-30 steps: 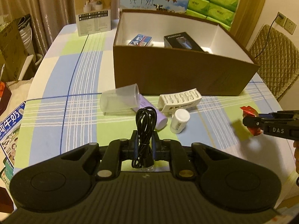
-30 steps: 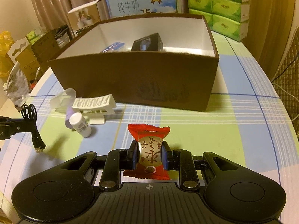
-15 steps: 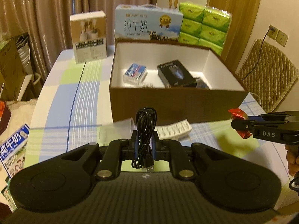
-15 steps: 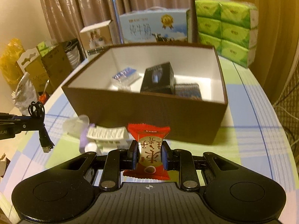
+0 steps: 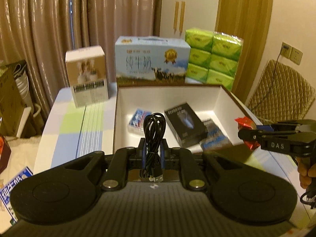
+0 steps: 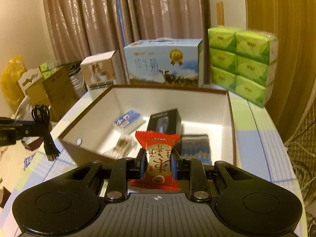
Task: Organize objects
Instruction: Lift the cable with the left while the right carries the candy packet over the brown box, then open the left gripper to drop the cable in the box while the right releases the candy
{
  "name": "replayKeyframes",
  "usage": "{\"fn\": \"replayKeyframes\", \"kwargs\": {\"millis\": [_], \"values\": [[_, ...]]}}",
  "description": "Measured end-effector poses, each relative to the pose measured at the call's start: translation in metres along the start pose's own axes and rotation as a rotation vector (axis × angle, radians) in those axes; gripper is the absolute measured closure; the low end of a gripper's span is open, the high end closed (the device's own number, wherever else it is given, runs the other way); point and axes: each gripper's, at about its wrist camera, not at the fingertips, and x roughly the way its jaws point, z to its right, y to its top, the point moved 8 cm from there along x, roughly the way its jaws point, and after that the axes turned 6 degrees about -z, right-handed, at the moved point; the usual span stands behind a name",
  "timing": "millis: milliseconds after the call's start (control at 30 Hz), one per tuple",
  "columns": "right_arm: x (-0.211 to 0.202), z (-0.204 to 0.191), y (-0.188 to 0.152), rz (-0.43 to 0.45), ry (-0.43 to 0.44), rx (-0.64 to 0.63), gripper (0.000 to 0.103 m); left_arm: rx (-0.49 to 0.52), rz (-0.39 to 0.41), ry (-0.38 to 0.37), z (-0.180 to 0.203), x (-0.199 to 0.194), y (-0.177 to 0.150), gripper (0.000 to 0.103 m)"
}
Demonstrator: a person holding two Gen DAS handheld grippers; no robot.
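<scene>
My left gripper (image 5: 153, 150) is shut on a coiled black USB cable (image 5: 154, 130), its plug hanging below the fingers. My right gripper (image 6: 158, 163) is shut on a red snack packet (image 6: 157, 158) with gold print. Both hover above the near edge of an open brown box (image 5: 225, 96) with white inner walls. Inside the box lie a blue-and-white small pack (image 5: 138, 120), a black product box (image 5: 184, 126) and a dark blue patterned item (image 5: 214, 136). In the left wrist view the right gripper (image 5: 246, 133) reaches in from the right with the packet (image 5: 245, 123). The left gripper with the cable (image 6: 42, 116) shows at the left of the right wrist view.
Behind the brown box stand a beige carton (image 5: 86, 79), a blue milk carton box (image 5: 152, 61) and stacked green tissue packs (image 5: 214, 59). A quilted chair (image 5: 280, 94) is at the right. Cardboard boxes (image 6: 53, 86) and a yellow bag (image 6: 11, 77) sit beyond the checked tablecloth (image 5: 65, 122).
Both grippers have risen and moved toward the box, still holding the cable and the packet. The cup, white tray and small bottle on the table have dropped out of sight below.
</scene>
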Motion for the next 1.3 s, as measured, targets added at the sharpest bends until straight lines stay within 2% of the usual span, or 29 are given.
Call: {"fn": "replayKeyframes", "kwargs": {"millis": [200, 400, 633, 933, 1100, 1300], "values": [[0.015, 0.012, 0.014, -0.002, -0.01, -0.001, 0.08, -0.003, 0.023, 0.001, -0.003, 0.018, 0.029, 0.093], [0.033, 0.027, 0.015, -0.027, -0.035, 0.011, 0.08, -0.004, -0.007, 0.004, -0.006, 0.049, 0.038, 0.093], [0.054, 0.04, 0.011, -0.069, -0.039, 0.029, 0.08, -0.013, -0.098, 0.033, -0.016, 0.095, 0.029, 0.093], [0.073, 0.041, 0.007, -0.134, 0.004, 0.014, 0.08, 0.006, -0.27, 0.038, -0.021, 0.142, 0.005, 0.092], [0.081, 0.037, 0.006, -0.158, 0.022, 0.007, 0.08, -0.007, -0.316, 0.028, -0.023, 0.157, -0.004, 0.092], [0.086, 0.033, 0.005, -0.182, 0.046, 0.009, 0.08, 0.012, -0.33, 0.012, -0.019, 0.163, -0.007, 0.091]]}}
